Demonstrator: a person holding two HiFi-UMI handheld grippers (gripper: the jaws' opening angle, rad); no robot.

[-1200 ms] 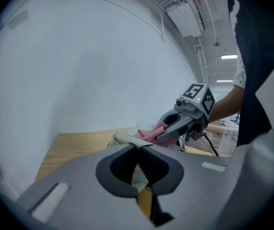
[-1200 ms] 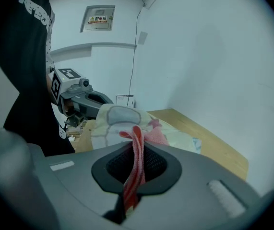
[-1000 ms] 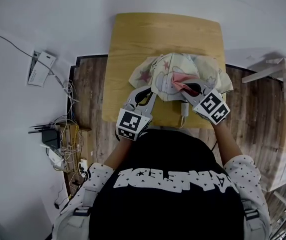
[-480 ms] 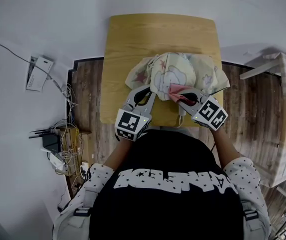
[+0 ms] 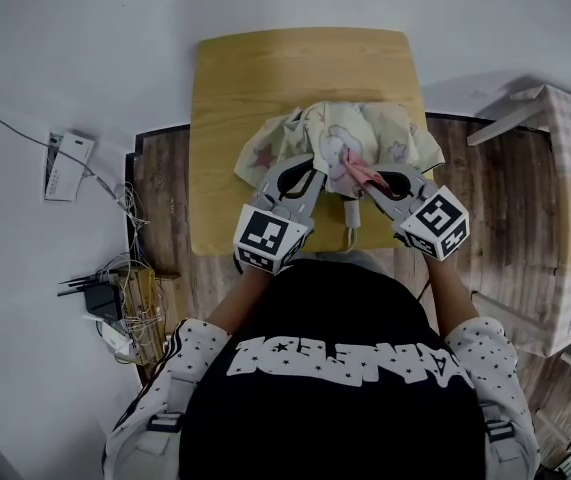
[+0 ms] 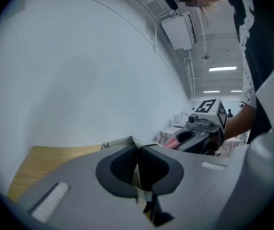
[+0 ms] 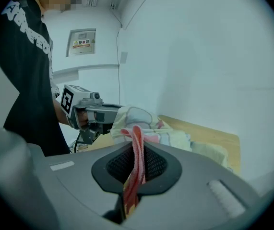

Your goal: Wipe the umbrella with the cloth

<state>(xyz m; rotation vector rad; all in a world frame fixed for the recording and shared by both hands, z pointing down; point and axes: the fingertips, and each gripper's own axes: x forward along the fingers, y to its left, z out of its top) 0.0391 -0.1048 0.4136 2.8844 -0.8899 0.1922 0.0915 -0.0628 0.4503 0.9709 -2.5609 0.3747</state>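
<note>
Table edge point(image 5: 215, 238) — partly hidden behind the person point(image 5: 345, 368).

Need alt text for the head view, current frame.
Seen from above, a person holds two grippers over a light wooden table. The left gripper is shut on the edge of a crumpled cream patterned umbrella, and the right gripper is shut on a pink cloth right beside it.
</note>
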